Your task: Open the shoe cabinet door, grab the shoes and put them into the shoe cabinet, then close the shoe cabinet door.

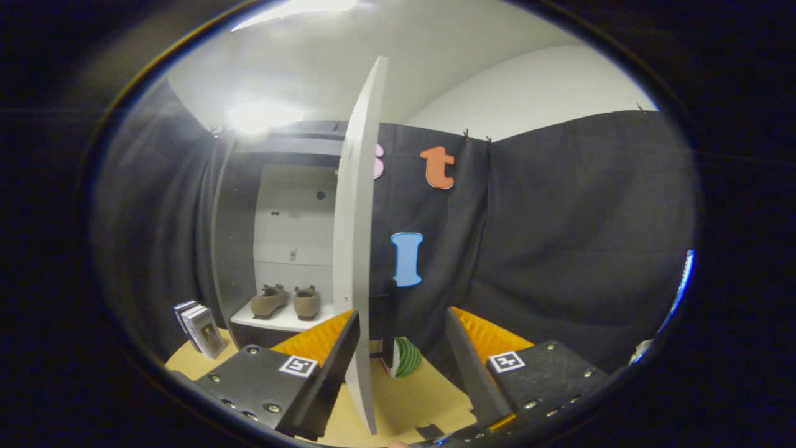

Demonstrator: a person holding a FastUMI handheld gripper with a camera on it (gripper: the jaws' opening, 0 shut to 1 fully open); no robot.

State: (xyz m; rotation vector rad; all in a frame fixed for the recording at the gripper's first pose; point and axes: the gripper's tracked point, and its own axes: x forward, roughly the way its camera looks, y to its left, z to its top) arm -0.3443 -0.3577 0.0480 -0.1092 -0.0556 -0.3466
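Brown suede-like shoes [285, 301] are already sitting as a pair on the white shelf [280, 322] inside the shoe cabinet [292, 211], lower left of centre in the frame. So the opening and the loading look done; my reading is that only the closing is left.

The white cabinet door [356, 249] is standing open, edge-on to the camera, running from the upper centre of the frame down to the bottom centre. The gripper [398, 361] is spread wide, its fingers lying on either side of the door's lower edge: the left finger is just beside or touching the panel, the right finger well apart from it. It is not clamping anything. Judging by that, a sideways push toward the cabinet is what the last step is calling for.

A green-and-white striped ball [405, 356] is lying on the tan table [404, 398] between the fingers, beyond the door's edge. Two boxes [200, 326] are standing at lower left beside the cabinet.

Writing: the box fronts are carrying print too small to read. No brand is showing on shoes or cabinet.
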